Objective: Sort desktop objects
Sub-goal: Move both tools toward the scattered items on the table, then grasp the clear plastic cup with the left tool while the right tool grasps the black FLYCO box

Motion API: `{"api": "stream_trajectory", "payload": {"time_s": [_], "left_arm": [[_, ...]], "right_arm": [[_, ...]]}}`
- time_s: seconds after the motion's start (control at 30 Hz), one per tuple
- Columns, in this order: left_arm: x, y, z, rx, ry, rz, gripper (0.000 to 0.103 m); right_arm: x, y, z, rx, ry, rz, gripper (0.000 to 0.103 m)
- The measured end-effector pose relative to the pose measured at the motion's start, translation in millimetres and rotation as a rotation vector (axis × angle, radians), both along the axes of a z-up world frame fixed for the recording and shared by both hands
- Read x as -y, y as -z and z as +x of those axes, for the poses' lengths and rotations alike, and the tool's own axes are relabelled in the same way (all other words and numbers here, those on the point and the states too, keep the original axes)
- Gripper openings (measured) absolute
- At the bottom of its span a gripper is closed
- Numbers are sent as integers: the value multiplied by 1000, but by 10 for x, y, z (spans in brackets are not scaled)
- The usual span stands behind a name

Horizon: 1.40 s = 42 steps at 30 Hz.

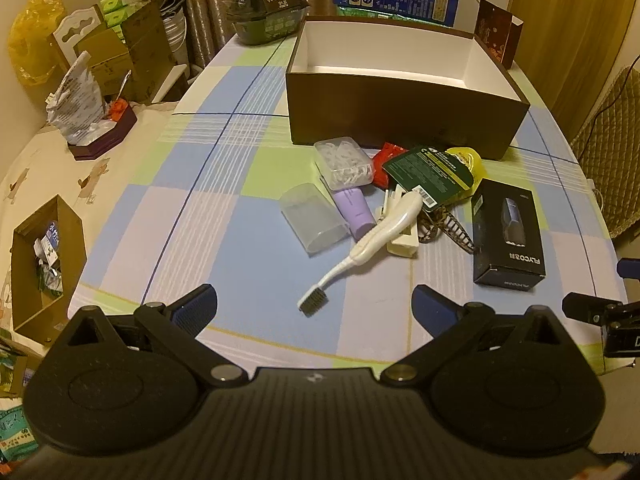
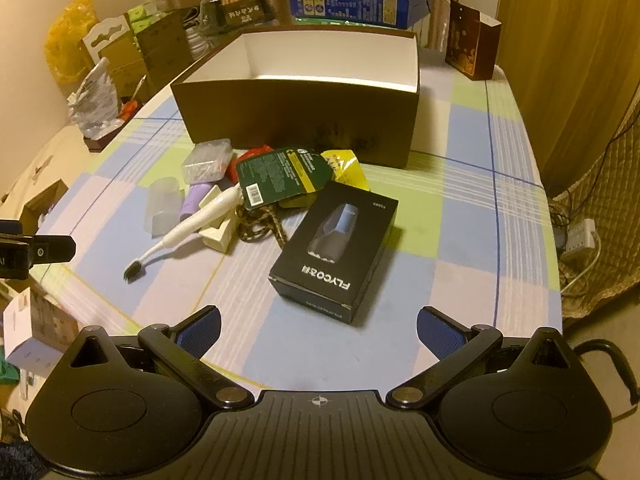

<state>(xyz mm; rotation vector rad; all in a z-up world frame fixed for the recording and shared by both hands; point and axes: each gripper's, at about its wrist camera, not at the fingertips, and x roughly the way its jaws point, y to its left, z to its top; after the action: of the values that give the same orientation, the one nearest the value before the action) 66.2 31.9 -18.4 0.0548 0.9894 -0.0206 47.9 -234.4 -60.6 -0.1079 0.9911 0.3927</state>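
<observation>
Left wrist view shows the left gripper (image 1: 314, 306) with its jaws spread wide, holding nothing, hovering above the checked tablecloth (image 1: 192, 216) just short of the toothbrush (image 1: 370, 240) head. Right wrist view shows the right gripper (image 2: 318, 328) likewise wide open and empty, its blue pads (image 2: 440, 334) clear of the black box (image 2: 334, 256) that lies ahead of it.

Between the grippers and the big brown box (image 1: 404, 118) sits a loose pile. The white toothbrush lies slantwise, bristles toward the grippers, its handle resting on a cream clip (image 1: 402, 242). Beside it lie a clear cap (image 1: 312, 218) and a purple tube (image 1: 354, 210), touching. Behind them a clear case (image 1: 344, 162) of small white pieces sits just in front of the brown box. A green card (image 1: 428, 174) overlaps a yellow packet (image 1: 470, 164) and a red packet (image 1: 386, 164); a patterned cord (image 1: 444, 224) trails from under it. The black box lies flat at the pile's right edge, printed face up. The brown box stands open, white inside, and what shows of its interior is bare.

Only the left view shows the open carton (image 1: 44, 264) of small items off the table's left edge. Only the right view shows the white power strip (image 2: 578, 240) and cables to the right of the table. Each view catches the other gripper's tip at its margin
</observation>
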Motion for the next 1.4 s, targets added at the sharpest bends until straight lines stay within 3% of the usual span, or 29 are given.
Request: {"api": "stream_trajectory", "payload": {"time_s": [0.93, 1.4], "left_arm": [[-319, 366, 883, -55, 74, -25, 102], [-444, 681, 1238, -107, 84, -25, 102]], "right_arm": [[-119, 276, 583, 5, 191, 54, 101], [-282, 627, 834, -13, 242, -13, 101]]}}
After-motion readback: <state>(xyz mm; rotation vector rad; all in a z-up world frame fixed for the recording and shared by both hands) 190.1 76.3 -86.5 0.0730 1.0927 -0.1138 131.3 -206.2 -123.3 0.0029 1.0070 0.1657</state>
